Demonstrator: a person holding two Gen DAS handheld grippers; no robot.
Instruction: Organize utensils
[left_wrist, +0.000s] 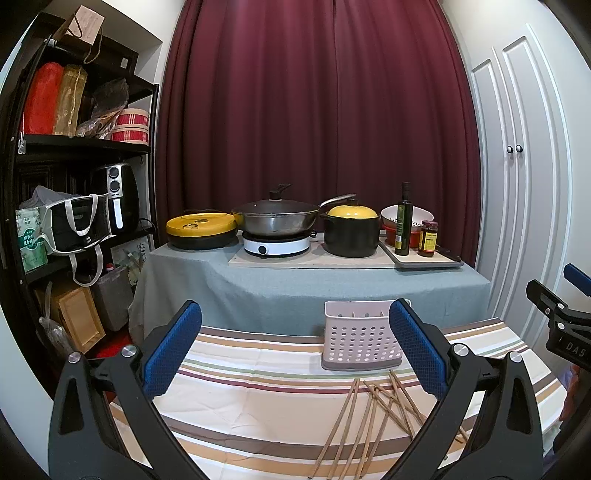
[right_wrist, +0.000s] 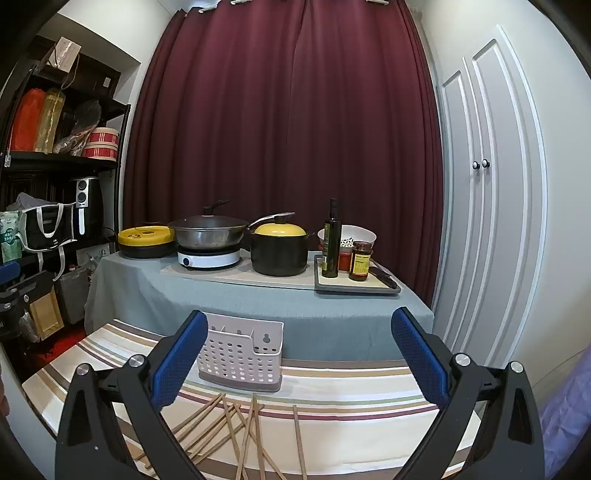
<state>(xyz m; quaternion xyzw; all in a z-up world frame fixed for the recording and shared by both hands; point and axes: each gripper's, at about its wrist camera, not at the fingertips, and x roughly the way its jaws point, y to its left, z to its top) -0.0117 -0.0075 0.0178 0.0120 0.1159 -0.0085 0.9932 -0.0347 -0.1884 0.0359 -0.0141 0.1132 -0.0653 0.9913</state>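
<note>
Lying crisscrossed on the striped counter (right_wrist: 369, 384) just before the perforated caddy (right_wrist: 240, 360), the wooden chopsticks (right_wrist: 236, 428) looked light, stiff and prone to roll, best pinched singly mid-shaft, while the left hand-held gripper (left_wrist: 295, 347) and right hand-held gripper (right_wrist: 299, 354) hung spread and empty.

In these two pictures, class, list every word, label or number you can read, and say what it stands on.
"DAS": white letters on the black body of the right gripper, cut off at the frame edge.
Jar: yellow label, print too small to read.
Dark bottle: label unreadable.
Green packet on the shelf: white characters, too blurred to read.
Paper bag atop the shelf: print illegible.
</note>
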